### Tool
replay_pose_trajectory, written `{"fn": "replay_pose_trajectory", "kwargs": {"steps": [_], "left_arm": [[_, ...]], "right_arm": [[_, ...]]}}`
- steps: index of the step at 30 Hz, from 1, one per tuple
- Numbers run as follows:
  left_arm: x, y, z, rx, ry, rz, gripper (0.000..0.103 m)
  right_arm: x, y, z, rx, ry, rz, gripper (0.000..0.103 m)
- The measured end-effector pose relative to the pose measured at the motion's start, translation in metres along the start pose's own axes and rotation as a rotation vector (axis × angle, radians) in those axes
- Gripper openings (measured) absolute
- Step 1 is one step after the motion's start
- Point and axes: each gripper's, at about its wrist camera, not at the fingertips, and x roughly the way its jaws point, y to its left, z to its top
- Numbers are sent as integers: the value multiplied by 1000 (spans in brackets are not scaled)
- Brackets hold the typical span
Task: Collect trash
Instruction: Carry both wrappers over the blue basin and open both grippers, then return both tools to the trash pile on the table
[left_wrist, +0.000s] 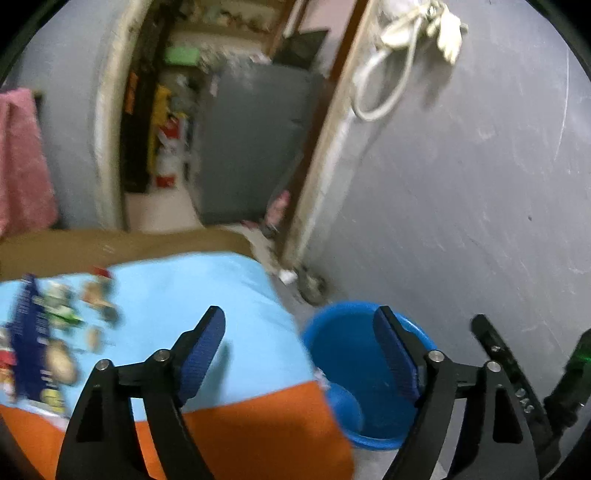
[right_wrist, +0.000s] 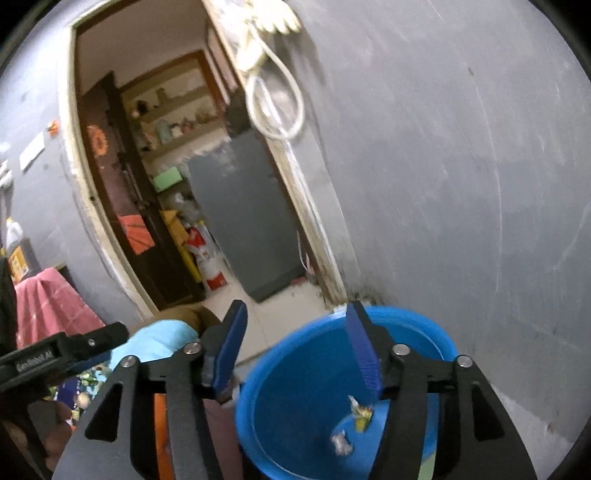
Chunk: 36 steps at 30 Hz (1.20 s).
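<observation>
Both grippers stood wide and empty: the right gripper (right_wrist: 295, 347) above the blue bucket (right_wrist: 295, 387), the left gripper (left_wrist: 299, 343) beside it.

Ahead of the grippers a grey cabinet (right_wrist: 243, 214) stood in the doorway beside a red-and-white cylinder (right_wrist: 207, 254), a white cord (right_wrist: 277, 107) hung above, pink cloth (left_wrist: 22, 158) far left.

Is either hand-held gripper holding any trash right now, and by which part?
Nothing is held. Both the left hand-held gripper and right hand-held gripper are open; wrappers are inside the blue tub.
</observation>
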Motion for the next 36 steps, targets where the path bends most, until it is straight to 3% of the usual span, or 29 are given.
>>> {"fn": "replay_pose_trajectory", "kwargs": {"steps": [2,3,10,23,36], "left_arm": [[-19,12,1,-6,-60,38,92],[-31,20,0,-16,-106,64,97],[-92,56,-5,-22,-285,216,101],[-173,127,-45,-6,-422,414,101],[-198,175,-75,-11,-463,516,101]], "right_arm": [[-8,13,2,-30,-56,22,75],[-13,20,2,-46,-85,34,78],[-35,63,0,-122,-232,137,103],[-57,153,-20,-251,-359,377,103],[-38,225,-51,-368,-254,483,103]]}}
